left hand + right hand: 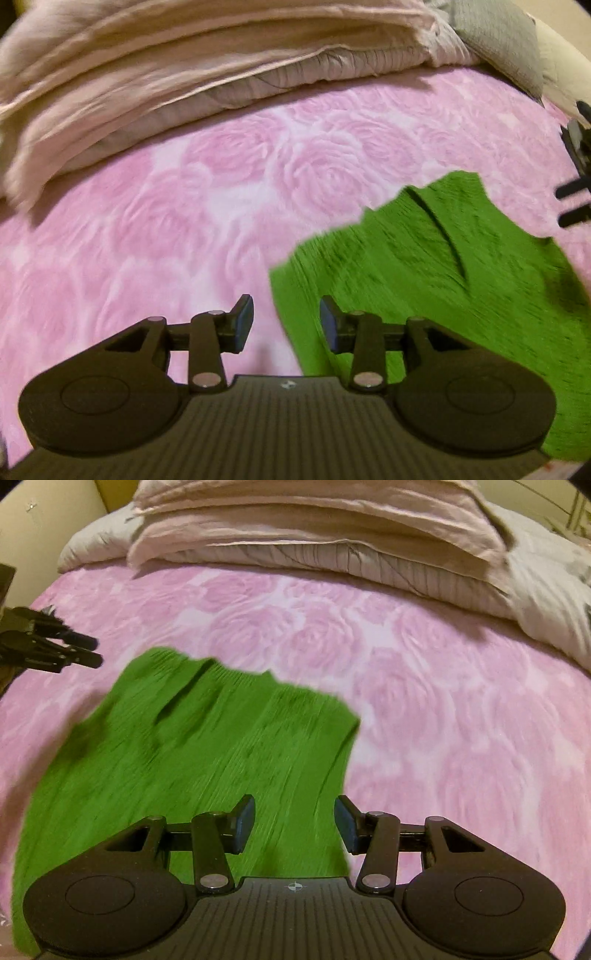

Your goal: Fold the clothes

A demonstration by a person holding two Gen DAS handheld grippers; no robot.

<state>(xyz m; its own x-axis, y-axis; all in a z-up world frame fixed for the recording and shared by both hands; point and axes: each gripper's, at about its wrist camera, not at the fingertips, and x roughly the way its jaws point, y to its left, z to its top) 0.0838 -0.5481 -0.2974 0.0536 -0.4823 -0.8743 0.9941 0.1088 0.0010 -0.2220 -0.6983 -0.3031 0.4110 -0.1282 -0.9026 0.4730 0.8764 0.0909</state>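
Where pink bedspread ends, stacked beige bedding, grey pillow.

The garment lies flat on the bedspread, with folded bedding stacked behind it.

- I see the green garment smeared by blur, its weave unreadable, and the frame cuts its lower right.
- The bedding runs off my top edge.
- The left gripper shows only partly at the border.
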